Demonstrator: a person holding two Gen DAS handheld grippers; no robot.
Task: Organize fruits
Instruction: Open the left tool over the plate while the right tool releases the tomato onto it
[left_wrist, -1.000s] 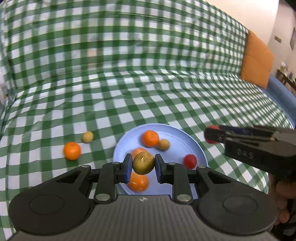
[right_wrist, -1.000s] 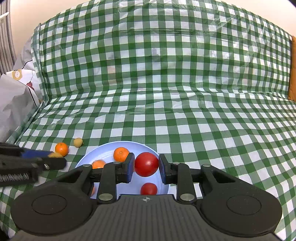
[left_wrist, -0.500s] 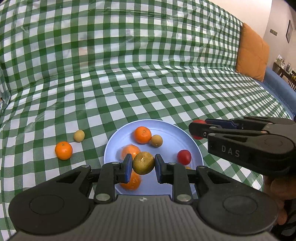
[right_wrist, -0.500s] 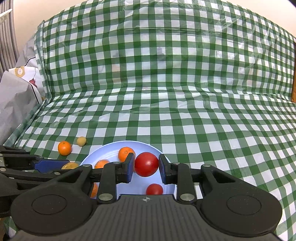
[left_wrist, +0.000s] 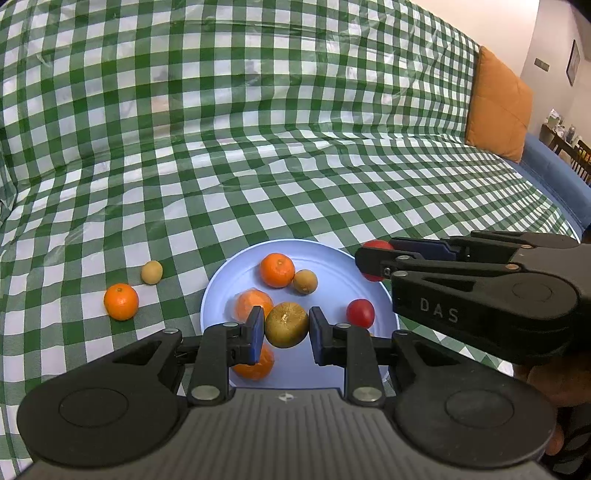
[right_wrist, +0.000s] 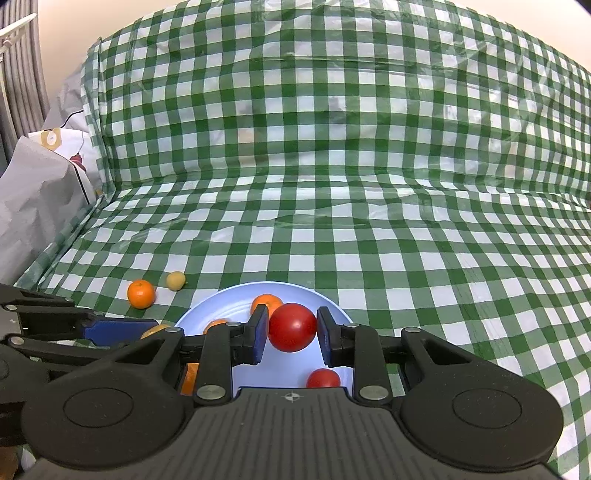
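You are holding both loads over the blue plate (left_wrist: 221, 280): left gripper (left_wrist: 286, 334) clamping the greenish citrus (left_wrist: 286, 325), right gripper (right_wrist: 291, 332) clamping the red tomato (right_wrist: 292, 327). Next, probably: lowering and releasing onto bare plate.

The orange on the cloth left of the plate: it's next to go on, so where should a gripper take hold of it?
Grip the orange across its widest middle, coming down from above. It is round and sits alone on the flat checked cloth, so no side is better. Set the fingers so neither bumps the small yellow fruit lying just beyond it, apart from it. Both grippers are full now.
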